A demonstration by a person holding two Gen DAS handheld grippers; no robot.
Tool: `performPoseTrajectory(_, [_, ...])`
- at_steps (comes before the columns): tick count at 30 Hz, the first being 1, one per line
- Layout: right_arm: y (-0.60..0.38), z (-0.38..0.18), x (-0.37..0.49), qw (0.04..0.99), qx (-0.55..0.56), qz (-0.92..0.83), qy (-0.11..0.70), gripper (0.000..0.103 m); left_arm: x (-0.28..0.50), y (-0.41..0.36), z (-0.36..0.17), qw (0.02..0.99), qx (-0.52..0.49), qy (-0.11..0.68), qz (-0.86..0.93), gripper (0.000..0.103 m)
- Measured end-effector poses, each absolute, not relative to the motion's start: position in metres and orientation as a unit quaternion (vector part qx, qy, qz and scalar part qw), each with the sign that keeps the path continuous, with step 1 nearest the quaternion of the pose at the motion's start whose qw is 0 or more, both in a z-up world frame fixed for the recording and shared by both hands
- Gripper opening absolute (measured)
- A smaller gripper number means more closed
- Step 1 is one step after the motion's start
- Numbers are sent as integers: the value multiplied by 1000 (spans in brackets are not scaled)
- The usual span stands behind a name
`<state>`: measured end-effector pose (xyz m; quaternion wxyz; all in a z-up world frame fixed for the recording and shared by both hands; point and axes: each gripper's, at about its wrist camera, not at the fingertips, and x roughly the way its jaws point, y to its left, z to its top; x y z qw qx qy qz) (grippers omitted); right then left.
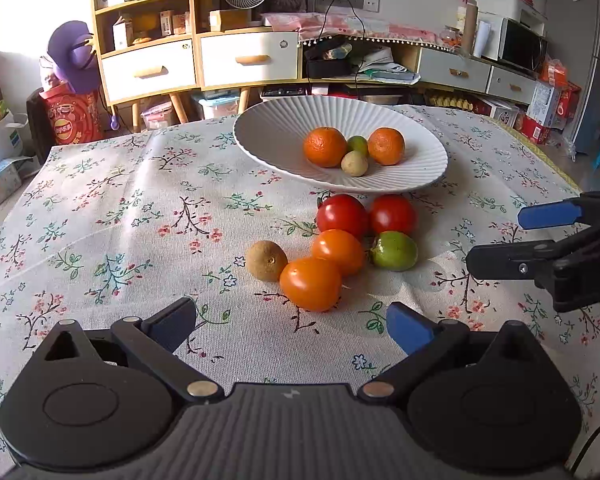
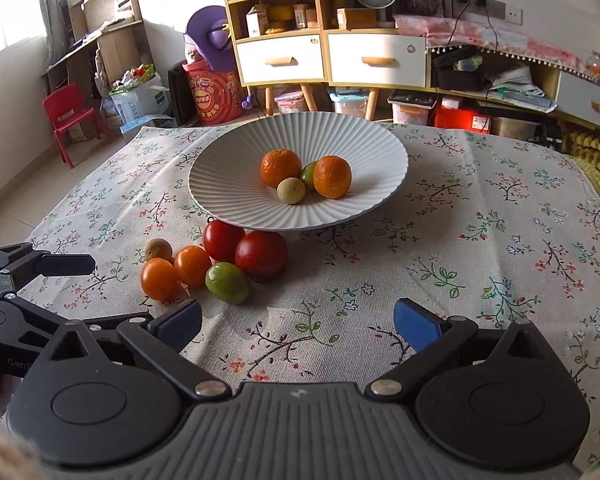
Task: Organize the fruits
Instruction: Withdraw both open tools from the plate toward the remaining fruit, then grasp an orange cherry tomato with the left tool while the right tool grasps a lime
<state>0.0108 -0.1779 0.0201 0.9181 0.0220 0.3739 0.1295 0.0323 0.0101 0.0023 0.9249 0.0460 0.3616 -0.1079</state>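
My white ribbed bowl (image 1: 260, 136) holds two oranges (image 1: 325, 147), a lime (image 1: 358, 145) and a longan (image 1: 354, 163). At its 6 o'clock, six fruits (image 1: 340, 252) cluster touching on the counter (image 1: 120, 220).

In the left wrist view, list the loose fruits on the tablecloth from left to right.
Brown fruit → nearer orange tomato → farther orange tomato → green fruit. The two red tomatoes behind overlap these in left-right position, so they are left out.
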Motion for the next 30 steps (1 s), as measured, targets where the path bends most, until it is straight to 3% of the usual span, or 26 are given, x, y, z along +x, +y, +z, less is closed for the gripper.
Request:
performPoseTrajectory(6, [-179, 10, 12, 914, 24, 126, 385, 102, 37, 12, -5, 931, 25, 351, -98, 96])
performPoseTrajectory(8, [-179, 8, 12, 912, 21, 127, 389, 102, 37, 11, -5, 933, 22, 345, -103, 92])
performPoseTrajectory(10, [-178, 6, 12, 912, 17, 129, 390, 102, 37, 8, -3, 934, 22, 341, -107, 77])
performPoseTrajectory(21, [-173, 4, 14, 910, 12, 135, 392, 102, 44, 2, -4, 929, 15, 349, -123, 34])
performPoseTrajectory(30, [-165, 4, 15, 911, 6, 142, 387, 102, 43, 3, 4, 925, 28, 361, -115, 31])
